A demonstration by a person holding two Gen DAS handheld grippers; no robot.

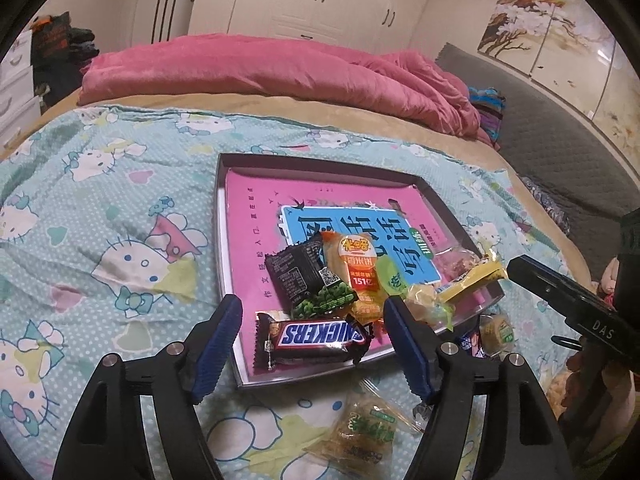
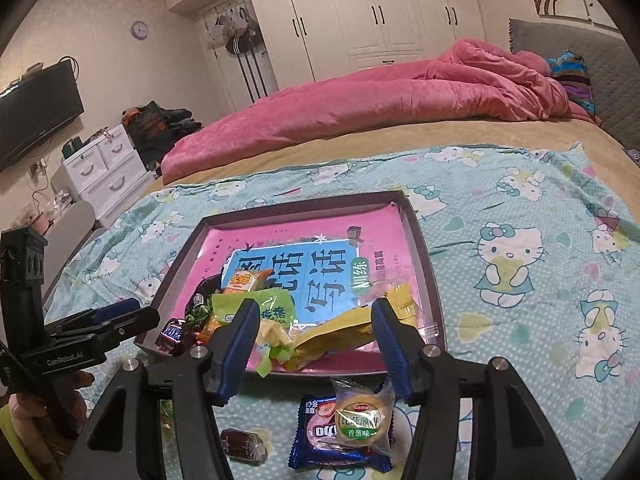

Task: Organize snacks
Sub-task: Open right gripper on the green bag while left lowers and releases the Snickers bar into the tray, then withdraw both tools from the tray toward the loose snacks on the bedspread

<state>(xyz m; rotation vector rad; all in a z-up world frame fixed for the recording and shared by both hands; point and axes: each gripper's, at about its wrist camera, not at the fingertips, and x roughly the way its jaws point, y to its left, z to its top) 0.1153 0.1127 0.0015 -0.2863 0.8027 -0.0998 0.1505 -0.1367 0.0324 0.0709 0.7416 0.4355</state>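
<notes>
Hovering at lower frame, left gripper [image 1: 312, 344] open, empty, over Snickers bar [image 1: 314, 338] in tray [image 1: 222, 240]; right gripper [image 2: 314, 346] likewise open, empty. Next: back off cleanly, then fetch the loose round cookie [image 2: 362, 420] below.

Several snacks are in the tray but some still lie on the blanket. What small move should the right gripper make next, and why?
Probably lower the right gripper onto the round cake on the blanket just short of the tray. Its jaws are open and empty, and the cake lies atop the blue packet, so it comes first.
</notes>
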